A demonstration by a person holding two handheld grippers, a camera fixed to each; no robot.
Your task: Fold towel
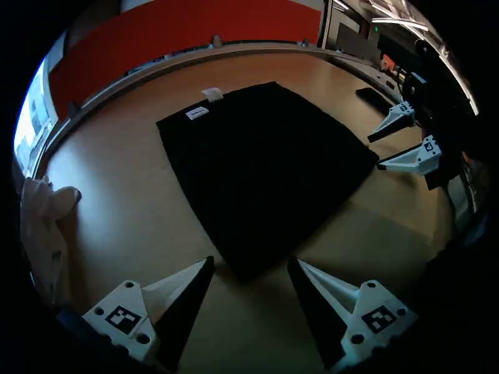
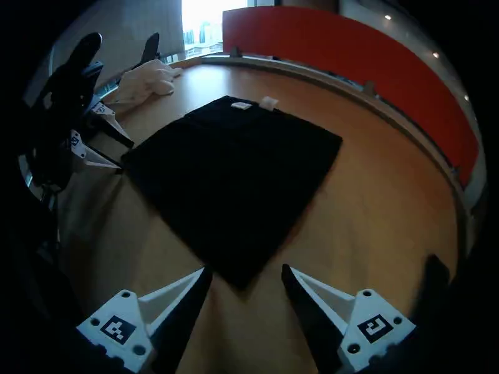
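**Lying flat on the tan wooden table (image 1: 131, 212): black rectangular cloth towel (image 1: 262, 168), not gripped**

In the left gripper view, the left gripper (image 1: 251, 260) is seen with its two white fingers set wide apart. The nearest corner of the towel is framed in the gap between the fingertips. Neither finger is pressed on it, and whether the cloth is touched cannot be told.

In the right gripper view, the right gripper (image 2: 246, 268) is also seen with its jaws apart. A neighbouring corner of the towel (image 2: 231, 181) is found between its tips and just ahead of them. Nothing is clamped by either gripper.

Each gripper is also recorded from the other's camera:
- The right gripper (image 1: 374, 153) is seen in the left gripper view just beside the towel's right-hand corner, fingers parted.
- The left gripper (image 2: 126, 157) is seen in the right gripper view at the towel's left-hand corner, fingers parted.

The towel is spread smooth. A small white label (image 1: 197, 113) is noted on it near the far corner.

A crumpled white cloth (image 1: 43, 212) is noted at the table's edge, well apart from the towel. A flat dark object (image 1: 373, 96) is noted on the table beyond the right gripper, clear of the towel. A red wall panel (image 1: 187, 28) is seen behind the far edge of the table.
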